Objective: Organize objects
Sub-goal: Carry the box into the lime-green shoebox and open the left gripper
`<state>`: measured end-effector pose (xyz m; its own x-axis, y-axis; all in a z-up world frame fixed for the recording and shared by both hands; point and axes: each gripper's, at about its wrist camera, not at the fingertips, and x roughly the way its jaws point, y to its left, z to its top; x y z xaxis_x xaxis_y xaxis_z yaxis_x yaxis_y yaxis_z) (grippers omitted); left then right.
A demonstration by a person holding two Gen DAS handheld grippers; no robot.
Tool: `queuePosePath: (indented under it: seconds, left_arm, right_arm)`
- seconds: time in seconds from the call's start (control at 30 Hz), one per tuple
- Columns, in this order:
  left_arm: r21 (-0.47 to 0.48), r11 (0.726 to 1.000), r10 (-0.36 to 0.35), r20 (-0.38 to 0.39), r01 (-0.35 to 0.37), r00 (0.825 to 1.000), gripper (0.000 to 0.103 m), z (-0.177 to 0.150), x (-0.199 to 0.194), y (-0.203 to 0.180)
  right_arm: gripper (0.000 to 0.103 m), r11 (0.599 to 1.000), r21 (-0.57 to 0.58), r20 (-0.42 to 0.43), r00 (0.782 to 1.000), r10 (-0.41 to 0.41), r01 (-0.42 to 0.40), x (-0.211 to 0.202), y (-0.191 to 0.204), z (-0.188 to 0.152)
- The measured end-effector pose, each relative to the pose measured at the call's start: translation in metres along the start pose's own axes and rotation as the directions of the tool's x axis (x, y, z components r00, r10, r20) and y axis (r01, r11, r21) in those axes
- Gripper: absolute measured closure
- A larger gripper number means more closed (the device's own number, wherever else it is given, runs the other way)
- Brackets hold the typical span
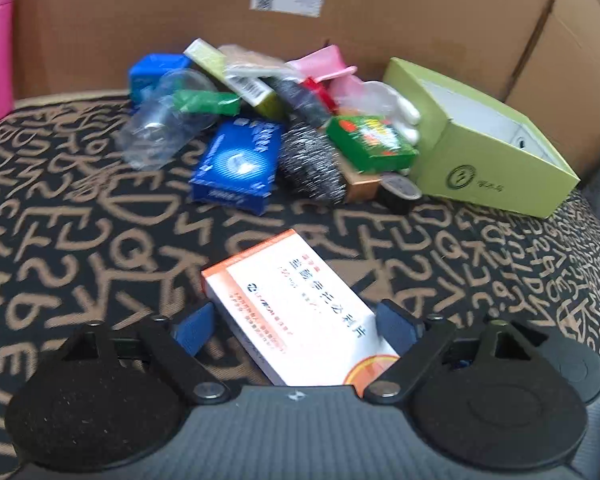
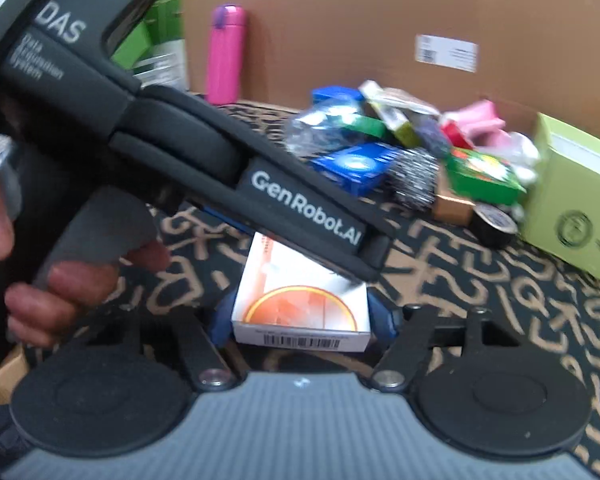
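Note:
A white and orange medicine box (image 1: 288, 296) lies on the patterned cloth (image 1: 80, 240), slanted across my left gripper (image 1: 294, 320). The blue pads (image 1: 396, 328) touch its two long edges. In the right wrist view the same box (image 2: 300, 308) shows its barcode end, and my right gripper (image 2: 302, 316) is shut on that end, a pad against each side. The left gripper's black body (image 2: 300, 208), held by a hand (image 2: 60, 292), crosses above the box and hides its far half.
Behind lies a pile: blue box (image 1: 236, 160), clear plastic cup (image 1: 164, 120), steel scourer (image 1: 312, 164), green packet (image 1: 370, 142), black tape roll (image 1: 400, 192). An open light-green carton (image 1: 488, 160) stands at the right, a pink bottle (image 2: 225, 54) at the left, and a cardboard wall (image 1: 420, 20) behind.

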<state>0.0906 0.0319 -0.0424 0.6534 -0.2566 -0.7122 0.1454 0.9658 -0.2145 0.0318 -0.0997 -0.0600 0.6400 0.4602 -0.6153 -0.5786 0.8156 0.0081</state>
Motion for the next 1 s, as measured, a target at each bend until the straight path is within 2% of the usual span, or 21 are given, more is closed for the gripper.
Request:
queuePosePath:
  seconds: [0.17, 0.3, 0.4, 0.5, 0.6, 0.67, 0.73, 0.83, 1.0]
  left_arm:
    - [0.019, 0.998, -0.065, -0.001, 0.065, 0.998, 0.035, 0.005, 0.003, -0.018]
    - [0.086, 0.992, -0.099, 0.042, 0.095, 0.994, 0.035, 0.023, 0.001, -0.050]
    - [0.141, 0.982, -0.144, 0.096, 0.130, 0.985, 0.036, 0.049, -0.005, -0.078]
    - [0.212, 0.965, -0.186, 0.150, 0.152, 0.971, 0.036, 0.078, -0.009, -0.107]
    - [0.256, 0.951, -0.222, 0.171, 0.174, 0.960, 0.036, 0.109, -0.001, -0.129]
    - [0.282, 0.942, -0.238, 0.175, 0.183, 0.955, 0.036, 0.127, 0.010, -0.141]
    - [0.299, 0.936, -0.244, 0.176, 0.184, 0.954, 0.036, 0.142, 0.027, -0.150]
    - [0.315, 0.932, -0.240, 0.163, 0.180, 0.957, 0.036, 0.157, 0.056, -0.156]
    - [0.280, 0.939, -0.240, 0.124, 0.198, 0.963, 0.036, 0.176, 0.096, -0.153]
  right_arm:
    - [0.037, 0.997, 0.051, 0.007, 0.998, -0.060, 0.060, -0.014, -0.019, -0.007]
    - [0.037, 0.989, 0.062, 0.052, 0.989, -0.137, 0.134, -0.032, -0.039, 0.001]
    - [0.037, 0.976, 0.079, 0.115, 0.971, -0.209, 0.201, -0.053, -0.058, 0.013]
    - [0.037, 0.957, 0.106, 0.173, 0.943, -0.284, 0.269, -0.070, -0.081, 0.031]
    - [0.037, 0.937, 0.146, 0.208, 0.917, -0.342, 0.316, -0.077, -0.107, 0.048]
    - [0.037, 0.926, 0.192, 0.213, 0.907, -0.364, 0.326, -0.076, -0.128, 0.058]
    - [0.037, 0.918, 0.230, 0.205, 0.906, -0.371, 0.324, -0.070, -0.149, 0.065]
    - [0.037, 0.907, 0.297, 0.175, 0.917, -0.358, 0.298, -0.054, -0.182, 0.073]
    - [0.037, 0.897, 0.342, 0.128, 0.931, -0.340, 0.281, -0.023, -0.219, 0.080]
